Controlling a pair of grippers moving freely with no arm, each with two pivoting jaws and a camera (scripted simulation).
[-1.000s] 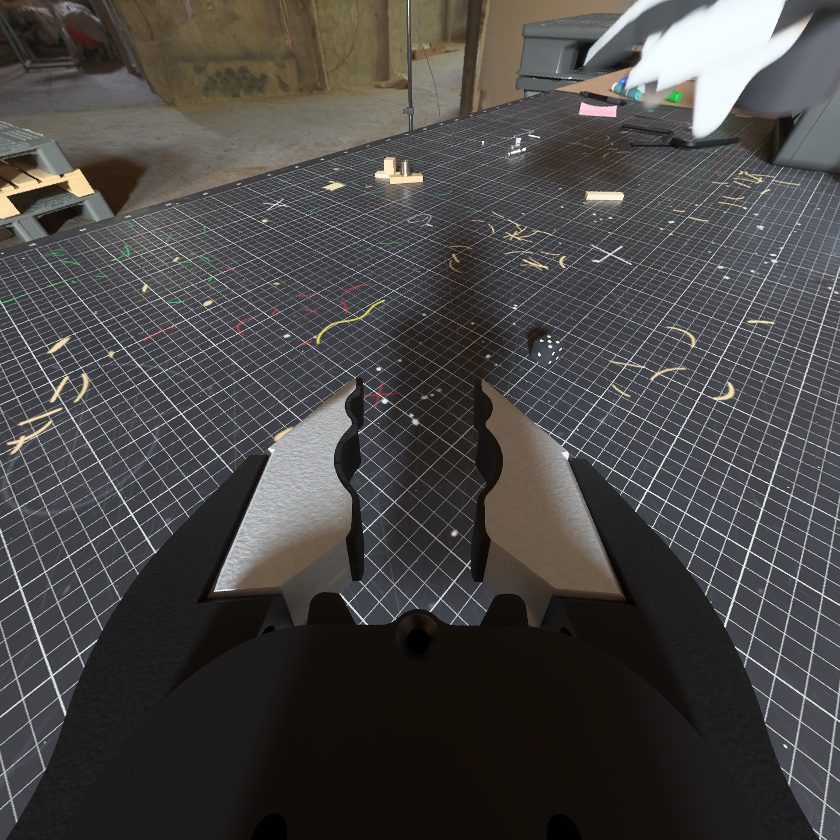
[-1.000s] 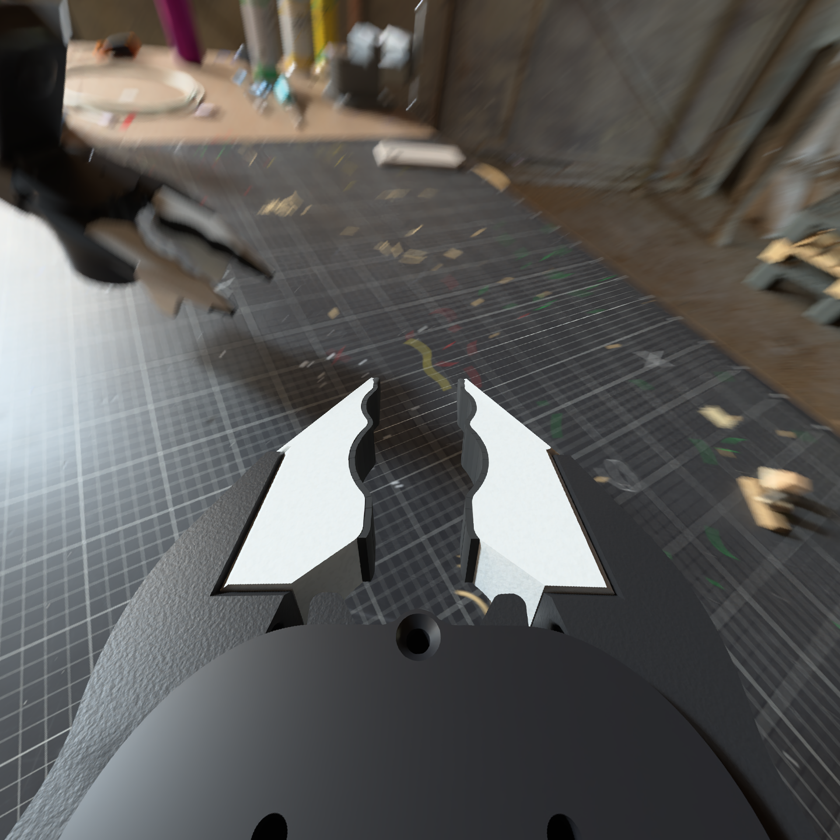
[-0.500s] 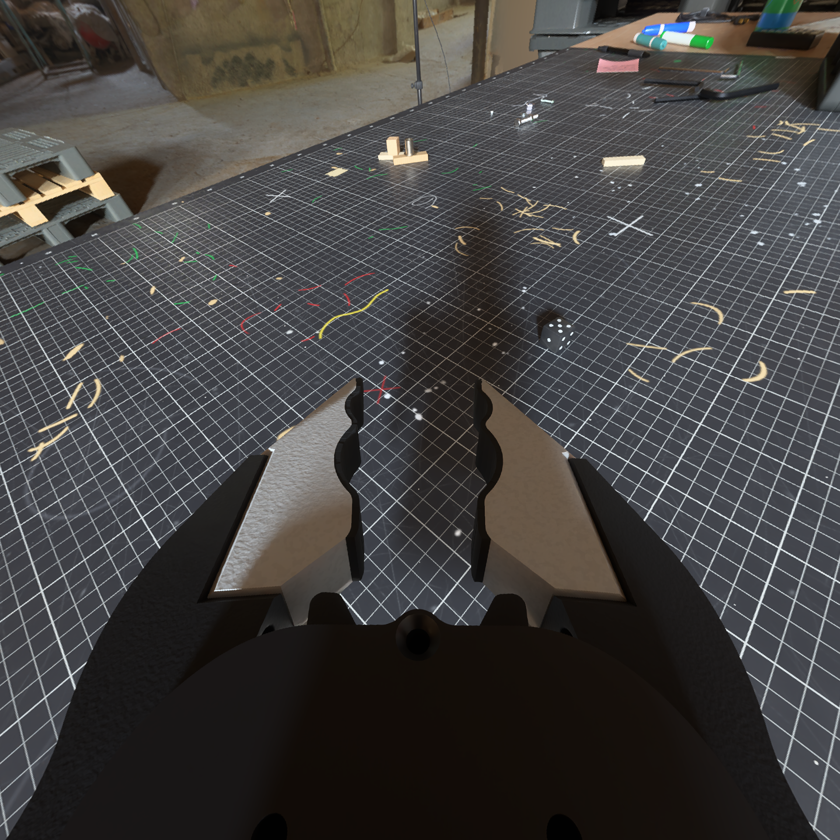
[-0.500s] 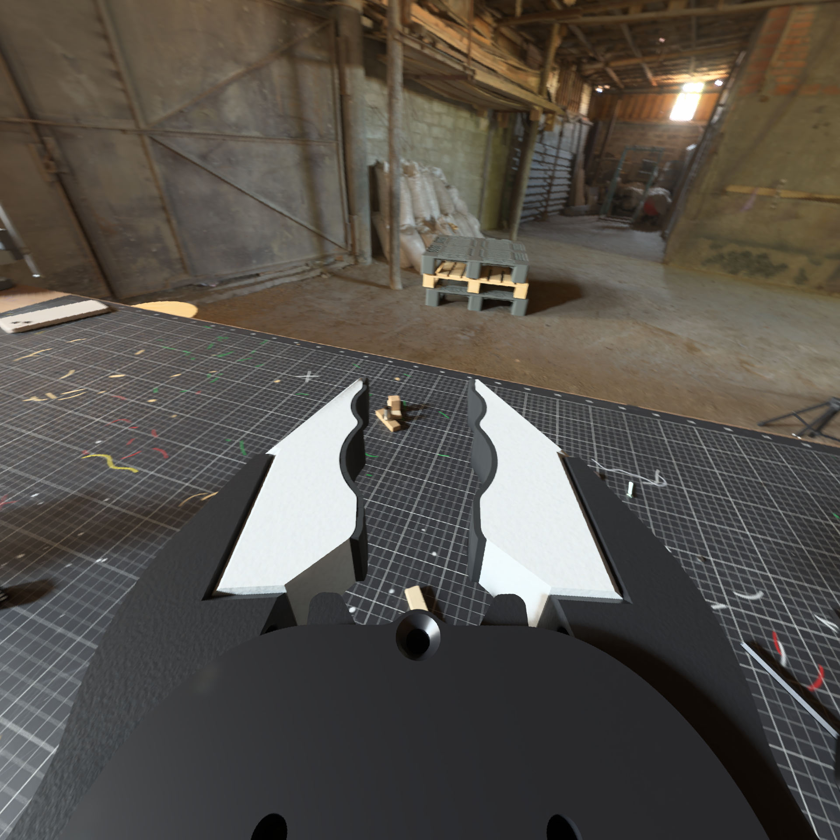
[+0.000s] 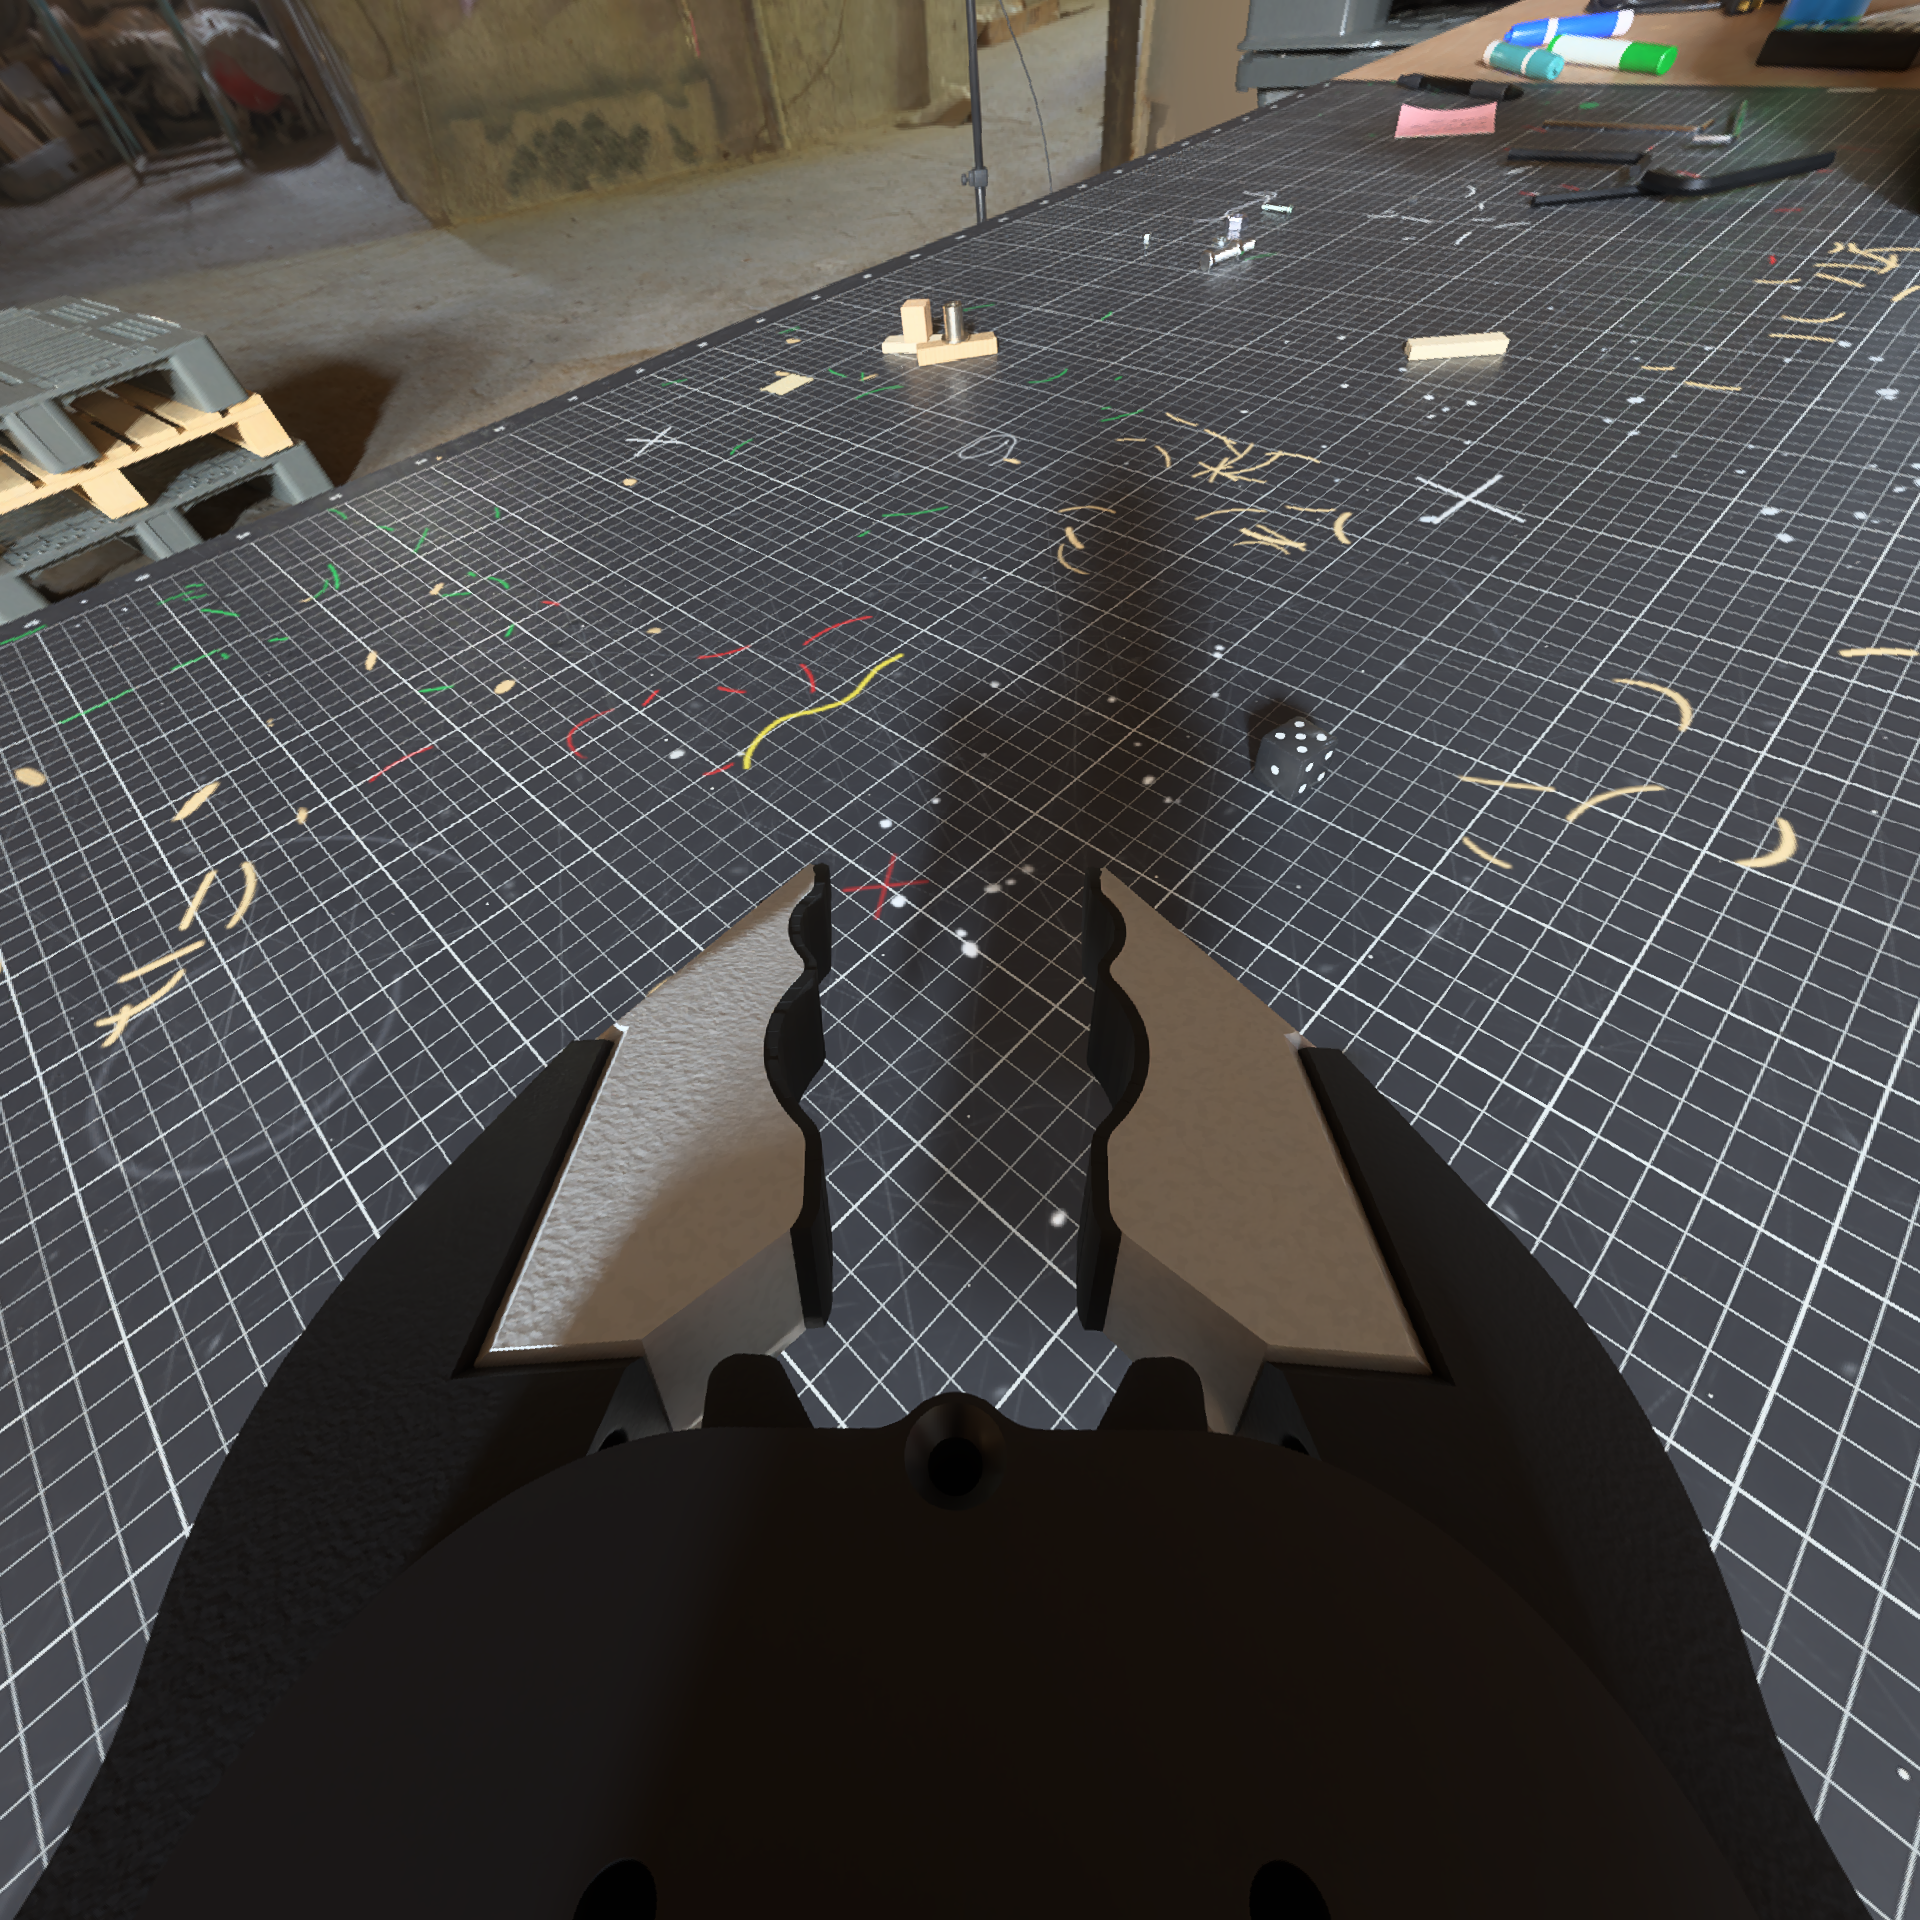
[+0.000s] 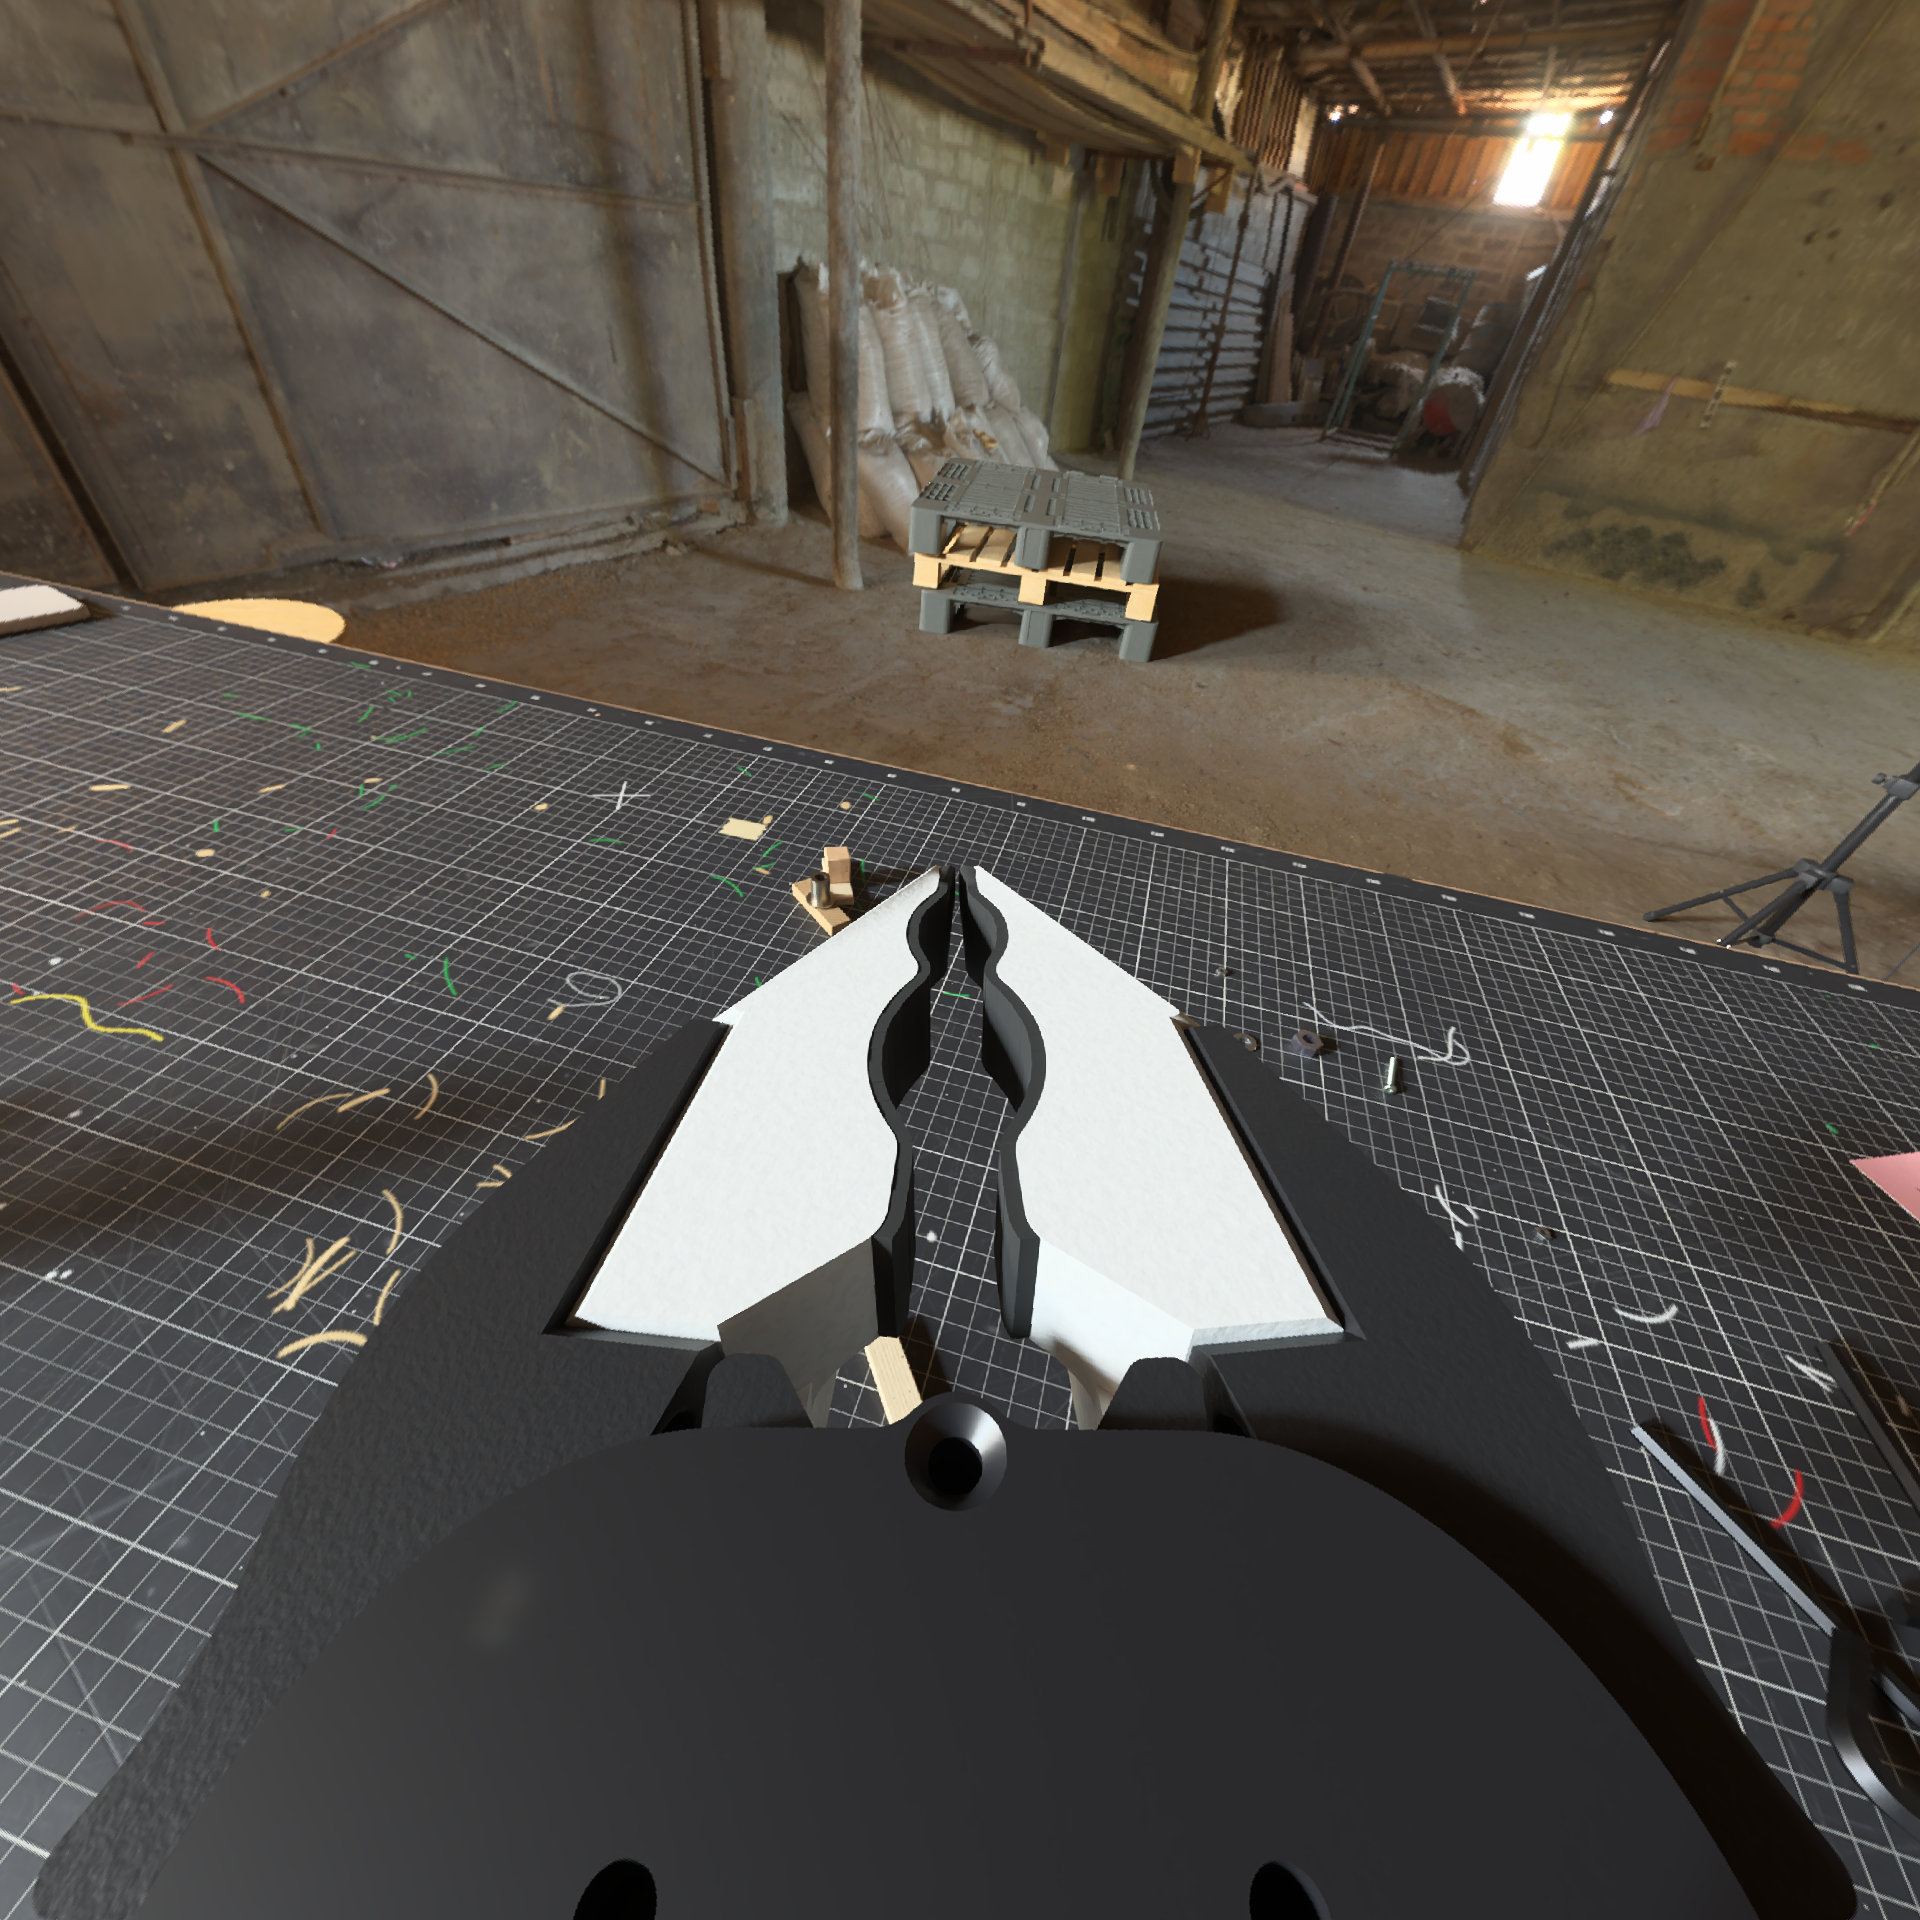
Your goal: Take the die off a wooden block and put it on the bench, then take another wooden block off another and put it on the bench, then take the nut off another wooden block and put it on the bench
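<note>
A black die (image 5: 1291,755) with white pips lies on the gridded bench mat (image 5: 520,831), right of and beyond my left gripper (image 5: 956,883), which is open and empty above the mat. Far off, a flat wooden block (image 5: 956,351) carries a small upright wooden block (image 5: 915,317) and a metal nut (image 5: 951,318). A lone wooden block (image 5: 1455,346) lies to the right. My right gripper (image 6: 956,881) is shut and empty, its tips meeting just right of the same stack (image 6: 826,902). A wooden block (image 6: 891,1377) shows on the mat below its jaws.
The bench's far edge (image 6: 1143,831) drops to a dirt floor with stacked pallets (image 6: 1039,561) and a tripod (image 6: 1808,894). Loose bolts (image 6: 1392,1075), a pink note (image 5: 1444,120), markers (image 5: 1590,52) and black tools (image 5: 1683,177) lie towards the right.
My right gripper swung round to face the bench's far edge, then shut its jaws on nothing. It left the left wrist view. The left gripper stayed open and barely moved.
</note>
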